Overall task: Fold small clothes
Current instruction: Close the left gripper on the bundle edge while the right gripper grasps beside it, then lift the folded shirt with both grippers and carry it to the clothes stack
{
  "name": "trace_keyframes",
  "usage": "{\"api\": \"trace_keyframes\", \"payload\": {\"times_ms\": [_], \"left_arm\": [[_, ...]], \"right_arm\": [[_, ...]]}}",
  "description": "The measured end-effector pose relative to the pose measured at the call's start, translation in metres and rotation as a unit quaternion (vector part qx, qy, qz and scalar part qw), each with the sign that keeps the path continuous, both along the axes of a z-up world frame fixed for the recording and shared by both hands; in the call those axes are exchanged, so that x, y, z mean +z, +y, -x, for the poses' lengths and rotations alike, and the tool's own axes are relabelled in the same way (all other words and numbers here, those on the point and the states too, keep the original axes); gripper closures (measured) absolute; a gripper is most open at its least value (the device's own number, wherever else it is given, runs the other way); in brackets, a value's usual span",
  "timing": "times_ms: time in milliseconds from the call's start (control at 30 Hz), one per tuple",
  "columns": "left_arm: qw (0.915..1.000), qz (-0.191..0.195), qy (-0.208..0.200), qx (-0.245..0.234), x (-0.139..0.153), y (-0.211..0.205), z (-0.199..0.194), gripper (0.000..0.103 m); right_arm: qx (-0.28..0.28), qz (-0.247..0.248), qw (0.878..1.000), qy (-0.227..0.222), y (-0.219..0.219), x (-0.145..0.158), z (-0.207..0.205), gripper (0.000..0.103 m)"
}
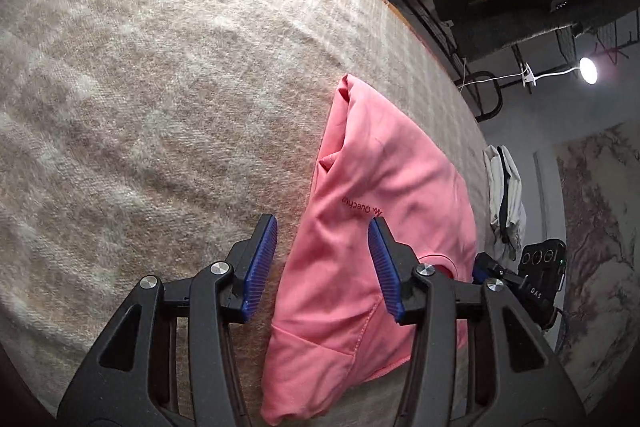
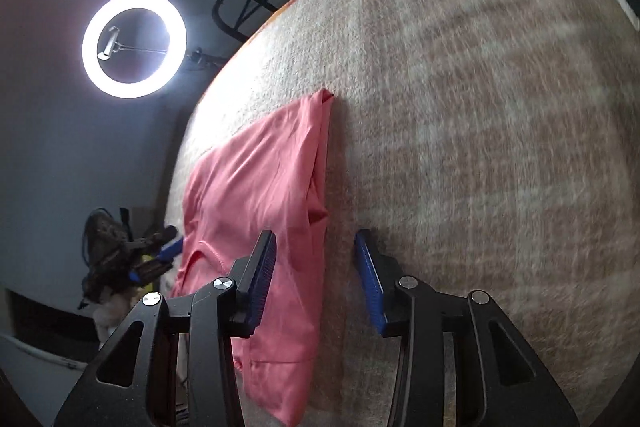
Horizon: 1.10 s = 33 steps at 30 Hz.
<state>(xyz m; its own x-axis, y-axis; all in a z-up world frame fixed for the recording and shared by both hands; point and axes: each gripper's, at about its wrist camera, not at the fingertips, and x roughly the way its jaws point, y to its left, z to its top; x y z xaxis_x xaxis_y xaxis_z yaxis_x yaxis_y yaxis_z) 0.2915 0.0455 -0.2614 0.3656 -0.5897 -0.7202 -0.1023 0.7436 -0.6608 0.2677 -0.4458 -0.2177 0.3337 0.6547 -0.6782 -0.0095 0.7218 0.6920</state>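
Observation:
A pink garment (image 1: 380, 167) lies partly folded on a beige checked blanket (image 1: 160, 87), with small printed lettering showing on it. My left gripper (image 1: 323, 227) hovers open above the garment's left edge, one blue pad over the blanket and the other over the cloth, gripping nothing. In the right wrist view the pink garment (image 2: 260, 179) runs along the blanket's (image 2: 480, 107) left side. My right gripper (image 2: 315, 239) stands open over the garment's right edge, holding nothing. The left gripper (image 2: 158, 259) shows at the garment's far side.
The blanket's orange-trimmed edge (image 2: 280, 15) runs close behind the garment. A bright ring light (image 2: 90, 45) stands past it, and a small lamp (image 1: 588, 70) shines at the right. White cloth (image 1: 504, 187) hangs off to the side. Wide blanket stretches beside the garment.

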Motion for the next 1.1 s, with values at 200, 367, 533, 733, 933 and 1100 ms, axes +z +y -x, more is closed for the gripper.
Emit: {"api": "trace_keyframes", "payload": {"times_ms": [200, 367, 533, 733, 933, 1100], "left_arm": [[0.9999, 0.003, -0.010, 0.007, 0.001, -0.014, -0.008, 0.055], [0.9996, -0.027, -0.007, 0.005, 0.000, -0.036, -0.017, 0.089], [0.9955, -0.087, -0.038, -0.007, 0.012, -0.054, -0.012, 0.096], [0.9827, -0.154, -0.100, -0.022, 0.044, -0.075, 0.005, 0.098], [0.9741, -0.167, -0.149, -0.032, 0.078, -0.092, 0.020, 0.098], [0.9723, -0.157, -0.168, -0.040, 0.098, -0.109, 0.022, 0.098]], "right_arm": [[-0.006, -0.024, 1.000, -0.003, 0.005, -0.006, -0.006, 0.064], [-0.009, -0.016, 1.000, 0.002, 0.021, -0.009, -0.012, 0.083], [-0.003, 0.046, 0.999, -0.009, 0.037, 0.006, -0.015, 0.094], [0.018, 0.127, 0.990, -0.060, 0.065, 0.039, -0.007, 0.096], [0.038, 0.172, 0.978, -0.110, 0.088, 0.073, 0.003, 0.096], [0.028, 0.190, 0.971, -0.141, 0.075, 0.099, 0.014, 0.096]]}}
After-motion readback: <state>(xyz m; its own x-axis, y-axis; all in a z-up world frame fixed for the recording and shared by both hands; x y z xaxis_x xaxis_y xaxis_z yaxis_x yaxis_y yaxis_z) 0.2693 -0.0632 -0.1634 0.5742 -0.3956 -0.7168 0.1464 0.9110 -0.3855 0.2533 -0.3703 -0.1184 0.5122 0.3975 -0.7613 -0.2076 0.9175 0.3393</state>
